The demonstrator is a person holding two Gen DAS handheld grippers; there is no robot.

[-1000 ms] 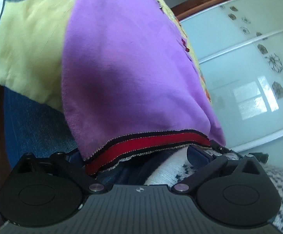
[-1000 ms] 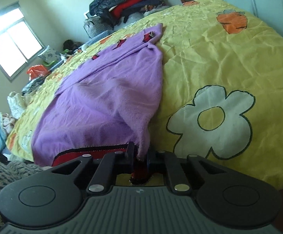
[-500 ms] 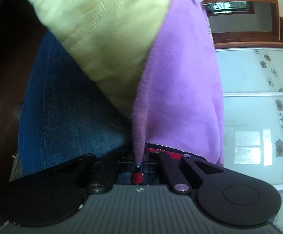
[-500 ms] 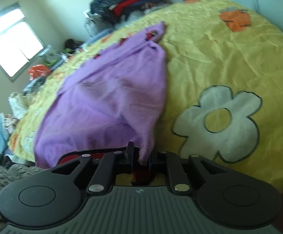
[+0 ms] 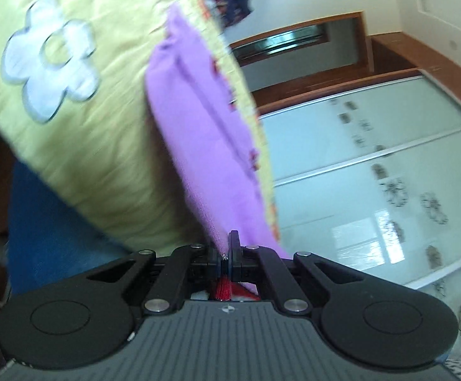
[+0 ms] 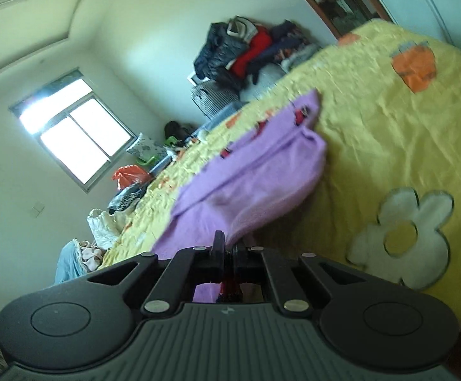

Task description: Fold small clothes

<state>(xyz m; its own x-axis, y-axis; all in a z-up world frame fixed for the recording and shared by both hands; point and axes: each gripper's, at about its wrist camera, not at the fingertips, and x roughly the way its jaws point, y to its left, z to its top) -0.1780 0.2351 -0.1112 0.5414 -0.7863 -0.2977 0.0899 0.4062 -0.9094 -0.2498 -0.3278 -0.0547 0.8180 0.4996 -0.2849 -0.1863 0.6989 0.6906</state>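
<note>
Together, the left gripper (image 5: 225, 258) and right gripper (image 6: 228, 258) each pinched tight on the near red-trimmed hem of a purple garment (image 6: 255, 171), lifting that edge off the yellow bed (image 6: 389, 133), apparently to fold it toward the far end.

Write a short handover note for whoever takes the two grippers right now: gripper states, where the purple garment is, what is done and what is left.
Left gripper: shut on the purple garment, pinching its red-trimmed edge.
Right gripper: shut on the same garment, at that edge too.
Garment: near end raised off the yellow bedspread, far end lying on it, stretched away from you.
Done: both corners gripped and picked up.
Left: probably carry the held edge over to the far end for the fold, release, flatten. No finished fold visible yet.
</note>
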